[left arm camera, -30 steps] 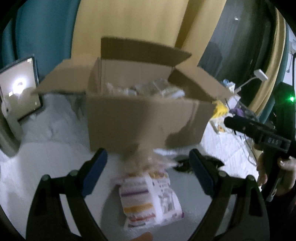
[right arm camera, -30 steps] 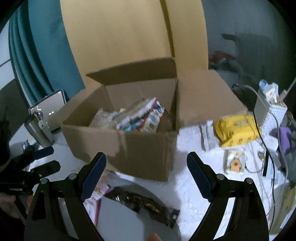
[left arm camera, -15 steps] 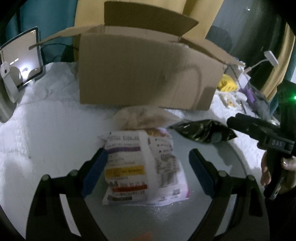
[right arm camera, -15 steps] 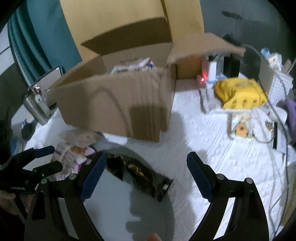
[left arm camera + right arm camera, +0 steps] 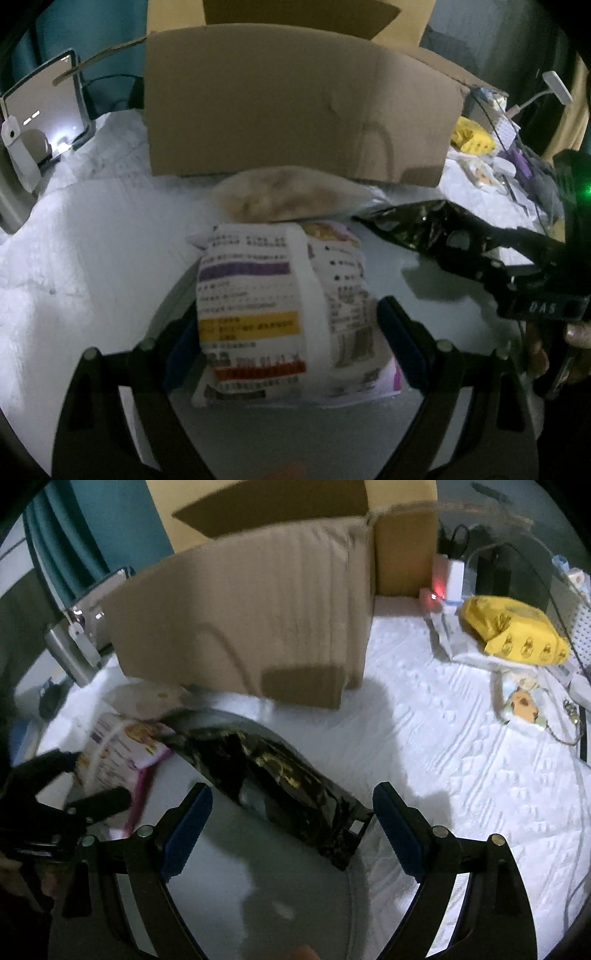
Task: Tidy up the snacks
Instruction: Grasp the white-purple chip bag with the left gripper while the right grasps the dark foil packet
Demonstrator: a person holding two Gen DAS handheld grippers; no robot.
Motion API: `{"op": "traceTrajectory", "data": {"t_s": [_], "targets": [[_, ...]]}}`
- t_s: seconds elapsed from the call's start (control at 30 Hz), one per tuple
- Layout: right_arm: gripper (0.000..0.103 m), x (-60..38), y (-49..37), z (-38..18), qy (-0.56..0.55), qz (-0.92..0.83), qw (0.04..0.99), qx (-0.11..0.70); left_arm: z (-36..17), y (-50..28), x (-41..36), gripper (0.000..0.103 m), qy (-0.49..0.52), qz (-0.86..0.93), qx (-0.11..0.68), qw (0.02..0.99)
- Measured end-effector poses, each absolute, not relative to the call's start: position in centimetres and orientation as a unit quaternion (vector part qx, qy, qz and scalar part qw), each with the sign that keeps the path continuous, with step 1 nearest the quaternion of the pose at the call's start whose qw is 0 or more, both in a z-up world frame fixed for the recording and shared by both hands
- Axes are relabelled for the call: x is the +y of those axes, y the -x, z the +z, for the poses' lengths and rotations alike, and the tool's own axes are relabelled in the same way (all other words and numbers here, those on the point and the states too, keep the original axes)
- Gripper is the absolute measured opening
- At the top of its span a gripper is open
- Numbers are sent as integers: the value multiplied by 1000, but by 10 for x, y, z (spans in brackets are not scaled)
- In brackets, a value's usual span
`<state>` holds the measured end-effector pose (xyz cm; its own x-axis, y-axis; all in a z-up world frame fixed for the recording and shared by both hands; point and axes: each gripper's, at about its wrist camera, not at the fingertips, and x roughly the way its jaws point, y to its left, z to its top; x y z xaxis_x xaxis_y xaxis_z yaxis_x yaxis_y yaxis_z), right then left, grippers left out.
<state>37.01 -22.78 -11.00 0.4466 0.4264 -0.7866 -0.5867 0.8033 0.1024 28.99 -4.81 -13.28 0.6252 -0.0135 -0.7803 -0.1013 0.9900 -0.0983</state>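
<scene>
1. Straddling the white snack bag (image 5: 280, 317), the left gripper (image 5: 291, 347) has its jaws wide, one at each side of the pack, not pressing it.
2. Lying at twelve o'clock of that bag, a tan pouch (image 5: 291, 195) sits before the cardboard box (image 5: 295, 110).
3. Hovering over the black snack packet (image 5: 280, 790), the right gripper (image 5: 291, 830) holds its jaws wide; the yellow pack (image 5: 513, 627) lies at two o'clock on the white cloth (image 5: 461, 757).

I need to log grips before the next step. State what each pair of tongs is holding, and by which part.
Nothing is held. The left tongs straddle the white snack bag with jaws open; the right tongs stand open around the end of the black snack packet.
</scene>
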Motion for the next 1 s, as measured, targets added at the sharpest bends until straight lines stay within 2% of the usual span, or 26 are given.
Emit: {"op": "traceTrajectory", "data": {"t_s": [0.2,0.33,0.4,0.43,0.67,0.83,1.0], "targets": [[90,-229,-369,-107,90,307,847,424,-134,-293,-54,91,36,29,435,899],[78,-236,-370,-103,81,310,848,422,-133,-293,-56,89,33,20,434,900],[73,-235,-370,-102,82,315,846,422,-131,-291,-58,80,32,13,429,903],[66,-236,-369,-102,81,319,845,422,-129,-289,-59,75,32,13,425,904],[57,-239,-369,-97,74,314,847,422,-119,-282,-58,54,33,4,409,912],[53,-242,-365,-87,68,312,853,412,-115,-275,-58,47,34,-6,400,916],[52,-248,-358,-77,70,308,859,402,-109,-266,-60,44,32,-22,389,920]]}}
